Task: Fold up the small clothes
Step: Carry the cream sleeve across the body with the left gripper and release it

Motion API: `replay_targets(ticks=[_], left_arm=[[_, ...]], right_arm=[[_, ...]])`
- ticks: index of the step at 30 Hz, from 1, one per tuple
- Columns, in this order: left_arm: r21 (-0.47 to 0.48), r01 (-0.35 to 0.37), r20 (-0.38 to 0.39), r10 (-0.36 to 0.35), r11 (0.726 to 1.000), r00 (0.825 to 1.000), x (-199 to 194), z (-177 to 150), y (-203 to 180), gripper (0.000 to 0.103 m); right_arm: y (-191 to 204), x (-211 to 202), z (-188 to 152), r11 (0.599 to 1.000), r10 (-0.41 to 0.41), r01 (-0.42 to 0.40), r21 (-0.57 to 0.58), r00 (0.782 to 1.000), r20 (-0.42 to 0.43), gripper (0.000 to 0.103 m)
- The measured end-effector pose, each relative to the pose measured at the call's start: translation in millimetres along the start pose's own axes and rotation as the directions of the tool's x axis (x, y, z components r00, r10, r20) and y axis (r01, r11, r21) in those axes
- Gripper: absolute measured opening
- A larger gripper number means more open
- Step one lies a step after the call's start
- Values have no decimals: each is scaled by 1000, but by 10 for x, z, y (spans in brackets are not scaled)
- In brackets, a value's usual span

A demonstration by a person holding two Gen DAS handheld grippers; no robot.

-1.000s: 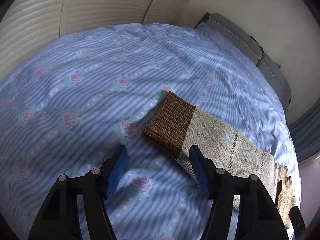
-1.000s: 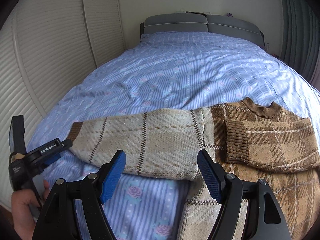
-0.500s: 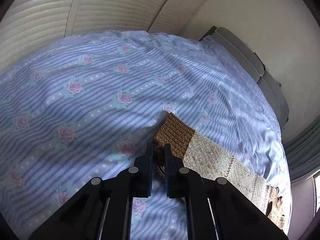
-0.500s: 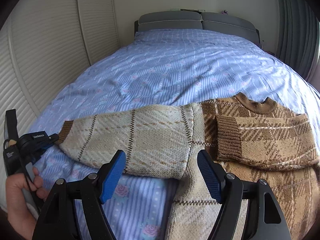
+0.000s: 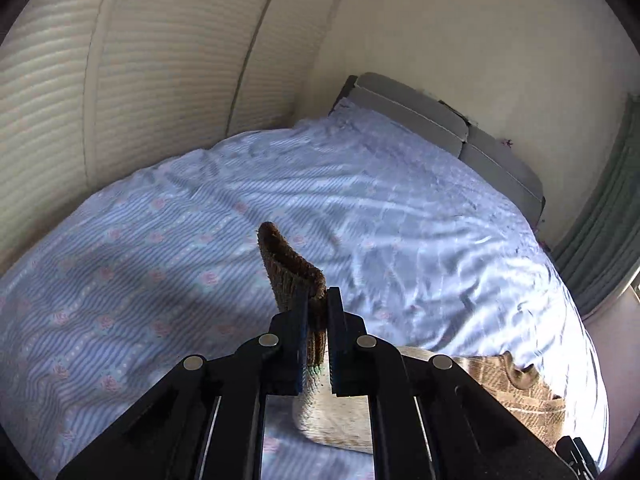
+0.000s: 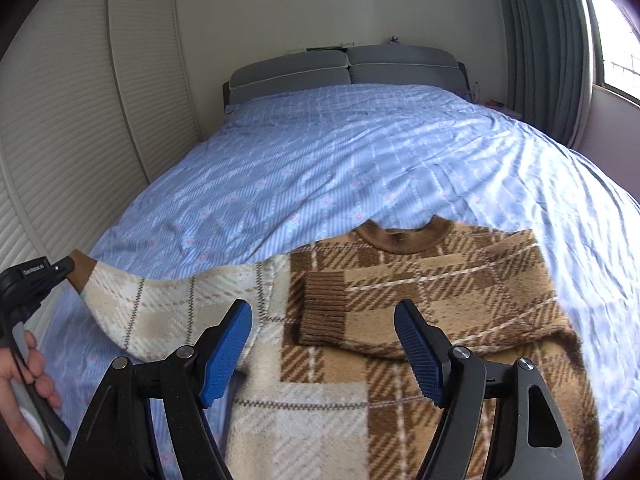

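Left tongs (image 5: 317, 322): clamped on the brown ribbed cuff (image 5: 290, 266) of the cream sleeve (image 6: 160, 312), lifted off the bed (image 6: 360, 152).
Right tongs (image 6: 324, 354): wide apart, empty, hovering over the sweater (image 6: 420, 320).
Sweater: flat on the bed, other sleeve (image 6: 400, 300) already folded across the chest.
Step, judged: second sleeve fold. Next calls for carrying the cuff across the body and releasing.

Home bedroom, made bed (image 6: 360, 152), padded headboard (image 6: 344, 66), curtains (image 6: 544, 40)
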State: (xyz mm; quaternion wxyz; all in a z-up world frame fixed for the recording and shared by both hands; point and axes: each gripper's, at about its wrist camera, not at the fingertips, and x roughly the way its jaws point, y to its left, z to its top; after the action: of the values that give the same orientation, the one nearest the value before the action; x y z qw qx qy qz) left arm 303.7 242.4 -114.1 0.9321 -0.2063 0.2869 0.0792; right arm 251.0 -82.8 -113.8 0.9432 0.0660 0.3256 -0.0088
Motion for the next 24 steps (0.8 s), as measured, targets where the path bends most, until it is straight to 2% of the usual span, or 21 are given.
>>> replay_targets(ticks=[5, 10, 17, 24], left_arm=[[113, 59, 23, -62, 992, 998, -203, -55, -794, 10], [216, 114, 18, -121, 970, 993, -307, -281, -1568, 10], [340, 186, -22, -189, 922, 982, -219, -778, -2534, 10], [407, 252, -115, -224, 878, 968, 28, -1378, -3271, 10]], right_arm=[[-580, -236, 107, 997, -33, 30, 67, 999, 35, 74], [-1210, -416, 141, 987, -80, 71, 146, 995, 58, 74], [-2087, -588, 99, 961, -154, 137, 240, 987, 54, 74], [-2792, -649, -33, 928, -230, 215, 305, 973, 14, 74]])
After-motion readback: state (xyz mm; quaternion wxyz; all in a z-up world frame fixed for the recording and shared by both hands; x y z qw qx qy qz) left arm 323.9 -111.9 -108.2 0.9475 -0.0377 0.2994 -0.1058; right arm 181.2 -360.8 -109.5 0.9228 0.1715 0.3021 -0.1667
